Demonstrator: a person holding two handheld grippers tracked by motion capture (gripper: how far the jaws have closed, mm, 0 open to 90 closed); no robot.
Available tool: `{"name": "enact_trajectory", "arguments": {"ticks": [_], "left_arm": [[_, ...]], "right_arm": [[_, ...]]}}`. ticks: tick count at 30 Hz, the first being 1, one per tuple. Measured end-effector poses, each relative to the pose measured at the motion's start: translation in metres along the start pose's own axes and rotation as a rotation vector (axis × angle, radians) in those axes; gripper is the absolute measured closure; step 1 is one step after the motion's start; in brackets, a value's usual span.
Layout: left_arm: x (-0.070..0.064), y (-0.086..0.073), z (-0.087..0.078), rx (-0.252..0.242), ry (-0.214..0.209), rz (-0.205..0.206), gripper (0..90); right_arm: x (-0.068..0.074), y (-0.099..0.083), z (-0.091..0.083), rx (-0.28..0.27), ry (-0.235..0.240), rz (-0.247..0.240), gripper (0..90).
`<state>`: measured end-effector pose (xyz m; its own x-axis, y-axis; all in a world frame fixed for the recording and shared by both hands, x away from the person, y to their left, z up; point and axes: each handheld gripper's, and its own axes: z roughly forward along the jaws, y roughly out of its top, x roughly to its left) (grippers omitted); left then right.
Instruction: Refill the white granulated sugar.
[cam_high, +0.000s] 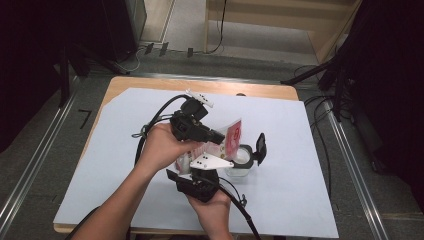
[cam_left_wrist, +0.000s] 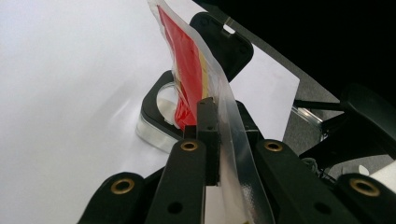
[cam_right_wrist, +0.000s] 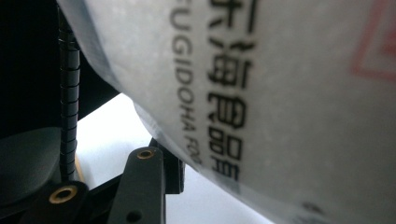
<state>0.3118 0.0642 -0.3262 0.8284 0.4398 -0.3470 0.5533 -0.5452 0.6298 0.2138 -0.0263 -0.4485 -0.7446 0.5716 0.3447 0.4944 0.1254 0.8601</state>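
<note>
While both my grippers meet over the middle of the desk (cam_high: 125, 150), toward its near edge, I log the following.

Item one: packet (cam_high: 233, 136), clear plastic with red print, held upright just above the open container.

Item two: container (cam_high: 243, 161), a clear tub with a black rim, its black lid (cam_high: 260, 146) flipped up on the side toward the desk's right edge.

Item three: left gripper (cam_left_wrist: 212, 126), jaws clamped together on the packet's clear edge.

Item four: right gripper (cam_high: 212, 161), pressed close against the packet's printed face; I cannot tell how its jaws stand, since one is hidden behind the plastic.

Risk, as I judge it: the plastic is slick and thin, so an uneven pull between the two grippers could tear it crookedly or slip it free, spilling contents beside the container and not into it.
</note>
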Motion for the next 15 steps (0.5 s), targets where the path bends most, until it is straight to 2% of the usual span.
{"name": "enact_trajectory", "arguments": {"ticks": [11, 15], "left_arm": [[-0.0004, 0.0003, -0.0005, 0.002, 0.000, 0.004, 86.6], [0.0006, 0.0002, -0.0013, -0.002, -0.001, 0.000, 86.7]], "right_arm": [[0.0005, 0.0000, -0.0003, -0.002, -0.001, -0.001, 62.5], [0.0020, -0.0003, -0.0009, -0.004, -0.013, -0.019, 62.7]]}}
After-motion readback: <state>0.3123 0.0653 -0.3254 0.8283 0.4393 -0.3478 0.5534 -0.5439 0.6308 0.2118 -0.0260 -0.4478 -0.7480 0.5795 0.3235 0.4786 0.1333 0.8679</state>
